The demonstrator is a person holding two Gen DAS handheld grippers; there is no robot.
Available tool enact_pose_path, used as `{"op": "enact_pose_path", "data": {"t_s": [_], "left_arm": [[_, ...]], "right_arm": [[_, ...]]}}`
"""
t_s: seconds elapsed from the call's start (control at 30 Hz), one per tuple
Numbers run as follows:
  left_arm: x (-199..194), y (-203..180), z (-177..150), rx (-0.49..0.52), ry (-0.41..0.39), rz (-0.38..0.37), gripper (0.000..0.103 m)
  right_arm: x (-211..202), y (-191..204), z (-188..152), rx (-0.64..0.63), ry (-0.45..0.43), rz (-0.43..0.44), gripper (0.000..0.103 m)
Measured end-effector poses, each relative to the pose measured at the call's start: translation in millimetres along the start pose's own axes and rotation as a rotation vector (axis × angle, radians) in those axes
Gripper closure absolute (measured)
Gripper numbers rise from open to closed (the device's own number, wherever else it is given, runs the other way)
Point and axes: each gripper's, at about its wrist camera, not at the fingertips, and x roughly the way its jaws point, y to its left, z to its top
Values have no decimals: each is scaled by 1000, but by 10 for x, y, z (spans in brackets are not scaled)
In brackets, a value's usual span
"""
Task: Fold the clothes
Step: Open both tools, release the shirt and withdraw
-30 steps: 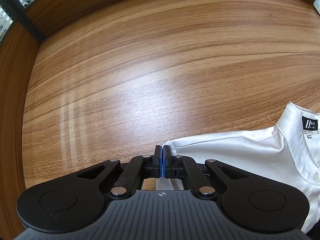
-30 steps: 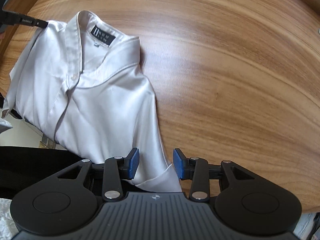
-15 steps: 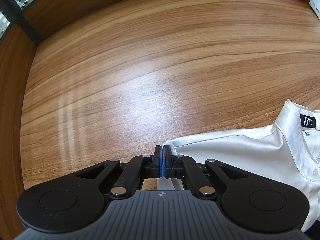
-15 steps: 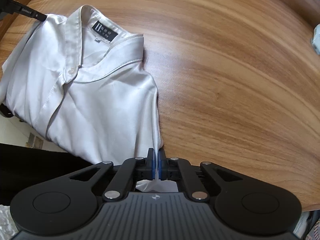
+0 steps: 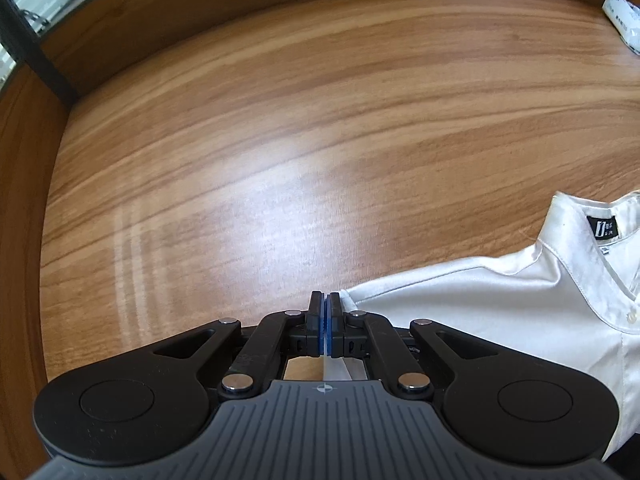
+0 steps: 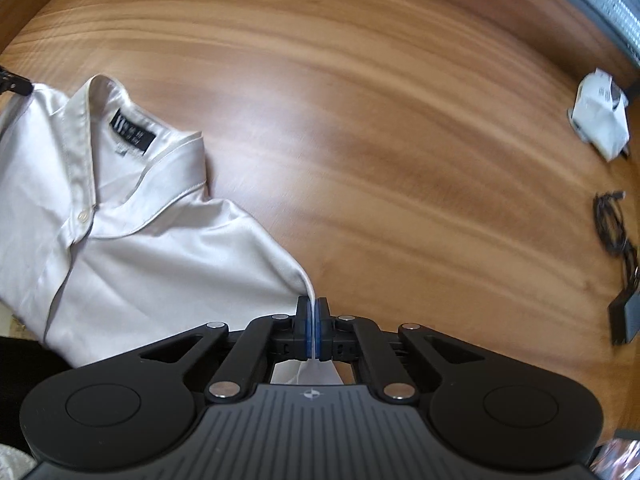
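White shirt (image 6: pixel 132 248) lay flat on wooden table (image 5: pixel 280 140), collar end twd far side, black neck label (image 6: pixel 134 132) face up inside collar, small button (image 6: pixel 83 216) showing just below collar on front placket. Seen in L wrist view at lower right (image 5: pixel 500 312), w/ same label (image 5: pixel 604 229) near right edge of frame. L gripper (image 5: pixel 327 320) pointed steeply down at table, jaws closed tight on shirt's corner edge: thin strip of white cloth pinched between blue pads (image 5: pixel 322 328) and visible again below them thru gap in frame. R gripper (image 6: pixel 311 326) likewise angled down, jaws pressed together on opposite corner of shirt; fabric pulled up into narrow peak at pads (image 6: pixel 306 328), w/ bit of cloth hanging under them. Cloth betw. that peak and collar lay in soft, shallow creases; rest of garment resting on tabletop, lower left part running off frame over table edge. Tip of other gripper (image 6: pixel 16 84) seen at far left of R wrist view, touching shirt's shoulder corner. Elsewhere on table, well apart from shirt: crumpled white packet (image 6: pixel 600 120) near far right, black cable (image 6: pixel 616 232) coiled beside it, dark flat adapter-like block (image 6: pixel 626 316) at cable's end; can't tell exactly what it was. White packet also caught at top right corner of L view (image 5: pixel 624 20). R view slightly blurred, esp. twd right side. Wood raised edge along back of table in L view, w/ dark post (image 5: pixel 32 52) at left.
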Motion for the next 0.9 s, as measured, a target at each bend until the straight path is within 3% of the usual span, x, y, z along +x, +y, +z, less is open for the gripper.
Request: {"op": "enact_pose_path", "data": {"t_s": [0.17,0.37,0.53,0.7,0.9], "left_arm": [[-22,54,130,16,-35,63,103],[20,257,236,-25,40,-62,102],[-88,234,52,-34,83,-185,96],[-238,69,-291,-76,92,-211,95],[-330,-92,-610,-154,81,-214,95]], "right_arm": [[102,-75,223,-21,-3,-25,102],[238,-238,516,-29,4,-23,103],[294,-210,651,-77,6,-31,103],[282,-306,830,-76,-2,-33,103],[285,-218,775,-145,11,-17,103]]}}
